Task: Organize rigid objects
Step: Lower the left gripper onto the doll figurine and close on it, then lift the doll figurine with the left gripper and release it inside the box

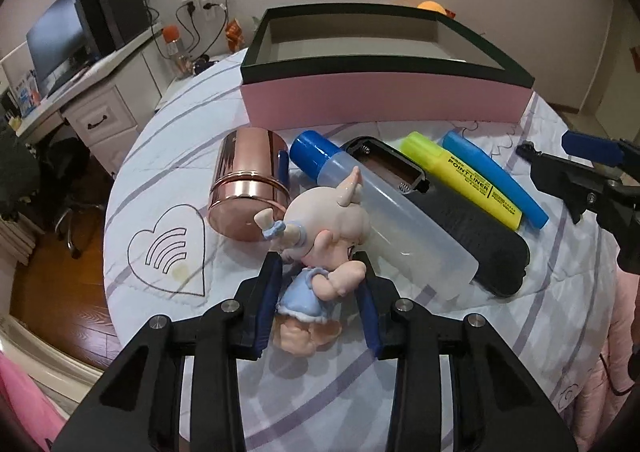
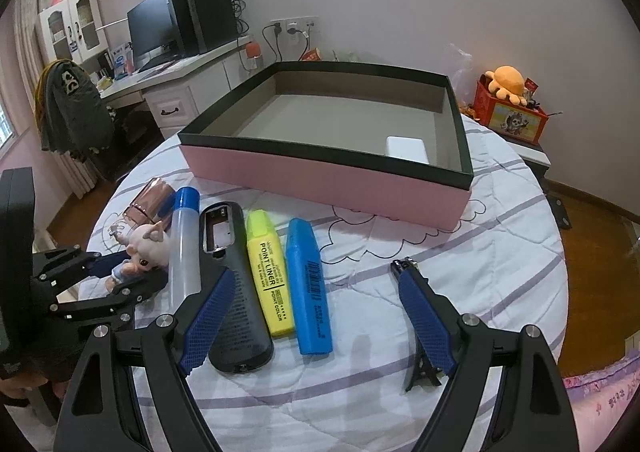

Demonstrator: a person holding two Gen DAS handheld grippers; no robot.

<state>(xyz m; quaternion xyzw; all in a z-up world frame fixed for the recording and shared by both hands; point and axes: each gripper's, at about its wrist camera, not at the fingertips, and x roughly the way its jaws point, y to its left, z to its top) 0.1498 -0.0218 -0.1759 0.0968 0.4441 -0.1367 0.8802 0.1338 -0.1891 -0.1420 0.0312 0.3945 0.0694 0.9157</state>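
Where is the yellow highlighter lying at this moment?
The yellow highlighter lies on the table in front of the pink box. In the right wrist view it sits between the black remote on its left and the blue highlighter on its right.

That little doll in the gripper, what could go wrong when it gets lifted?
The left gripper pinches the doll only around its lower body, so the heavy-looking head might tip it out. The doll leans on the clear bottle, which may roll when the doll lifts. The pink box has a tall wall that the doll could clip.
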